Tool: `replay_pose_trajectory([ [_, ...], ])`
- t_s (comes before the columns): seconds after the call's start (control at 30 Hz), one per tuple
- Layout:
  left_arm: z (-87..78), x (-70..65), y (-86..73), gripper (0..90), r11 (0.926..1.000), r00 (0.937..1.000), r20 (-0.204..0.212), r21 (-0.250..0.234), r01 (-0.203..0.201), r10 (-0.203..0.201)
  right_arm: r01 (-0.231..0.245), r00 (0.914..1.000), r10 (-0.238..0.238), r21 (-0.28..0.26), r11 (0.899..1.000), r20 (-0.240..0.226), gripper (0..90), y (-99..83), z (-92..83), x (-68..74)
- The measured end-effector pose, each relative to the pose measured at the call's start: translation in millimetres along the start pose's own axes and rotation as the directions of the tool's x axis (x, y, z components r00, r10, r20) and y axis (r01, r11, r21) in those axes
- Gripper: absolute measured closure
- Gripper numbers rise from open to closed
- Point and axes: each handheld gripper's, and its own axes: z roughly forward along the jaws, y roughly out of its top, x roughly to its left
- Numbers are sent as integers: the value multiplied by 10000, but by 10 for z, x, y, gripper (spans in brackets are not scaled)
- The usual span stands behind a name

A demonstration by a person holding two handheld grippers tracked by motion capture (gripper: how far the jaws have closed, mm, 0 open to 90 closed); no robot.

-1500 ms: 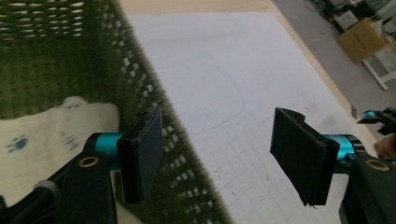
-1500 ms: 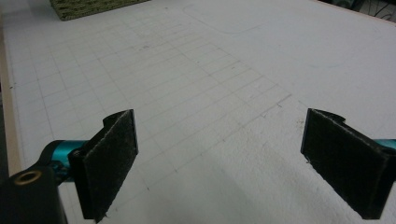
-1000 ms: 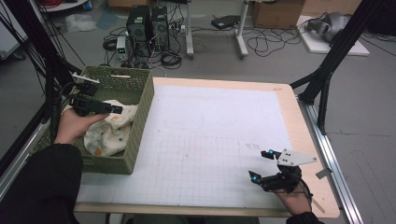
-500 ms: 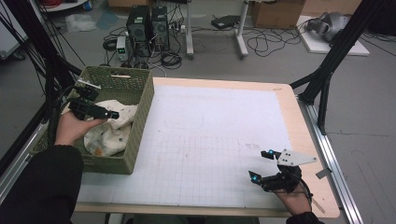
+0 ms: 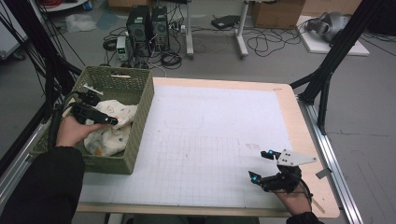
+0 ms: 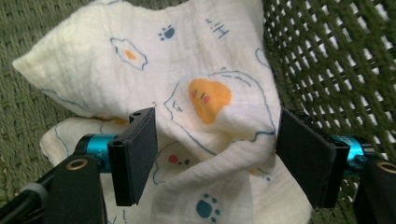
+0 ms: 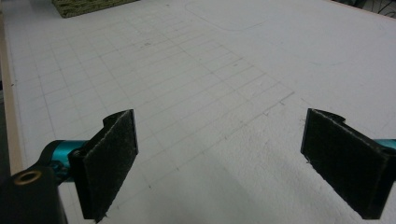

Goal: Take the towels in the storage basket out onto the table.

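A cream cloth (image 5: 109, 135) printed with eggs and paw marks lies crumpled in a green woven basket (image 5: 140, 116) at the table's left edge. My left gripper (image 5: 109, 120) reaches down into the basket over it. In the left gripper view the jaws have just been opening and stand wide, with a raised fold of the cloth (image 6: 154, 56) between them; my left gripper (image 6: 215, 116) is open, and the basket wall (image 6: 327, 56) is close on the right. My right gripper (image 5: 260, 164) rests open near the table's front right corner, with nothing between its fingers (image 7: 219, 119).
A white gridded mat (image 5: 210, 130) covers the wooden table top between the basket and the right hand. A black frame leg (image 5: 327, 74) stands at the back right. Computer towers (image 5: 149, 23) and cables sit on the floor behind.
The left hand has sunk a little lower into the basket towards the cloth. The right hand and its gripper have stayed where they were.
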Motion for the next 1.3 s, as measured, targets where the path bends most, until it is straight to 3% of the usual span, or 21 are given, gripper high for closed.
replay_pose_trajectory([
  [0.4, 89, 28, -16, 376, 9971, 9997, -228, 752, 125, -108, 55, 10000, -55, 34, 10000, -7, 103, -4, 3, 0],
  [0.67, 181, 11, -37, 534, 9885, 9989, -435, 1510, -82, 150, 27, 10000, -27, 67, 10000, -45, 102, -4, 7, 9],
  [0.97, 259, -11, -67, 780, 9722, 9978, -508, 2323, -292, 422, -7, 10000, 8, 79, 10000, -75, 103, -4, 2, 15],
  [1.13, 240, -12, -66, 823, 9736, 9984, -411, 2262, -292, 395, 35, 10000, -35, 42, 10000, -53, 102, -6, -5, 10],
  [1.3, 173, -6, -66, 830, 9821, 9993, -166, 1859, -311, 348, 6, 10000, -5, 56, 10000, -53, 103, -6, -12, 11],
])
